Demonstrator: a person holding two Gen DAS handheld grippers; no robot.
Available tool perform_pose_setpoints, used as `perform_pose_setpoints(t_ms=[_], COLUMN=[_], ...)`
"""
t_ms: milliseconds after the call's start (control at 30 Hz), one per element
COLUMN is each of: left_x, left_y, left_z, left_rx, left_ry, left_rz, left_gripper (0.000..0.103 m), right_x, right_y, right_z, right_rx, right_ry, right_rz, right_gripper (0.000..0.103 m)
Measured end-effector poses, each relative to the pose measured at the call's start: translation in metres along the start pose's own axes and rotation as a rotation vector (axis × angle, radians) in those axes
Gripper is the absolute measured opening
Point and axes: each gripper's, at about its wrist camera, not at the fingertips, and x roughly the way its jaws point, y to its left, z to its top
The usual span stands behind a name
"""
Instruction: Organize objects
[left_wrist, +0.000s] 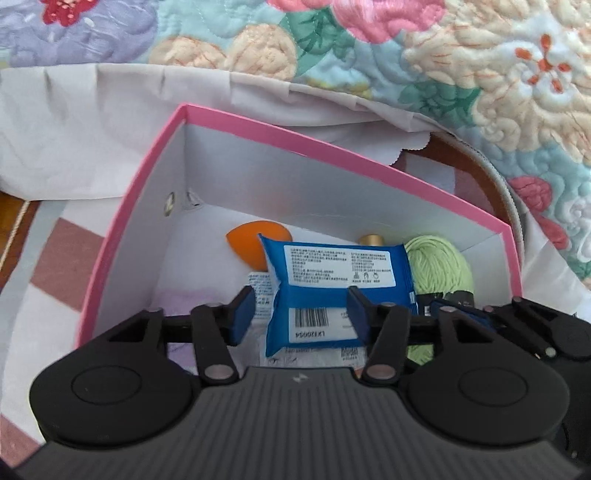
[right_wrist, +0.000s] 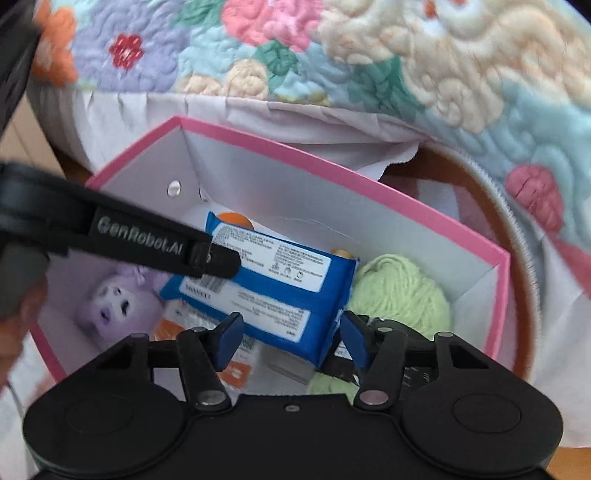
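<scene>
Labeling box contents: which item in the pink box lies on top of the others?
The blue pack, label side up. It overlaps the white packets, with the orange sponge, green yarn and purple plush lower around it.

A floral quilt (left_wrist: 461, 74) fills the field from ten to three o'clock, a pale sheet (left_wrist: 92, 122) lies beneath its edge, and a pink-and-white checked cloth (left_wrist: 62, 266) shows at nine o'clock.
</scene>
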Motion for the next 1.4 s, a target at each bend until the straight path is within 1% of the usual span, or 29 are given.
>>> perform_pose_setpoints(t_ms=[67, 133, 233, 300, 467, 567, 667, 767, 933, 1067, 1267, 1367, 1400], left_x=[-0.008, -0.021, -0.041, -0.056, -0.083, -0.097, -0.115, -0.125, -0.149, -0.171, -0.203, -0.221, -0.227], left_y=[-0.001, -0.004, -0.01, -0.009, -0.018, -0.02, -0.019, -0.022, -0.027, -0.028, -0.033, -0.039, -0.042], left_z=[-0.004, -0.009, -0.015, -0.018, -0.024, -0.028, -0.033, -0.034, -0.042, -0.05, -0.062, -0.072, -0.076], left_rx=[-0.001, 0.017, 0.049, 0.061, 0.102, 0.098, 0.096, 0.088, 0.119, 0.128, 0.154, 0.186, 0.204], left_ry=[0.006, 0.002, -0.017, -0.034, -0.056, -0.066, -0.074, -0.047, -0.059, -0.057, -0.079, -0.1, -0.115], left_rz=[0.011, 0.029, 0.05, 0.056, 0.112, 0.118, 0.118, 0.123, 0.16, 0.164, 0.171, 0.202, 0.208], left_gripper=[0.058, 0.062, 0.071, 0.08, 0.08, 0.08, 0.082, 0.083, 0.083, 0.084, 0.085, 0.085, 0.087], right_x=[-0.008, -0.018, -0.035, -0.045, -0.067, -0.081, -0.097, -0.111, -0.135, -0.15, -0.177, -0.193, -0.197], right_y=[-0.001, -0.004, -0.006, -0.007, -0.009, -0.008, -0.004, 0.001, 0.008, 0.015, 0.017, 0.016, 0.016], right_z=[-0.004, -0.009, -0.018, -0.022, -0.032, -0.033, -0.033, -0.034, -0.038, -0.042, -0.046, -0.047, -0.048], right_rx=[0.018, 0.052, 0.095, 0.122, 0.177, 0.182, 0.172, 0.171, 0.171, 0.148, 0.132, 0.137, 0.137], right_ry=[-0.01, -0.026, -0.062, -0.083, -0.117, -0.121, -0.145, -0.153, -0.195, -0.202, -0.22, -0.238, -0.241], right_rz=[0.026, 0.057, 0.096, 0.125, 0.169, 0.17, 0.173, 0.173, 0.177, 0.166, 0.157, 0.156, 0.153], right_gripper=[0.062, 0.063, 0.064, 0.065, 0.067, 0.067, 0.068, 0.069, 0.069, 0.069, 0.07, 0.07, 0.07])
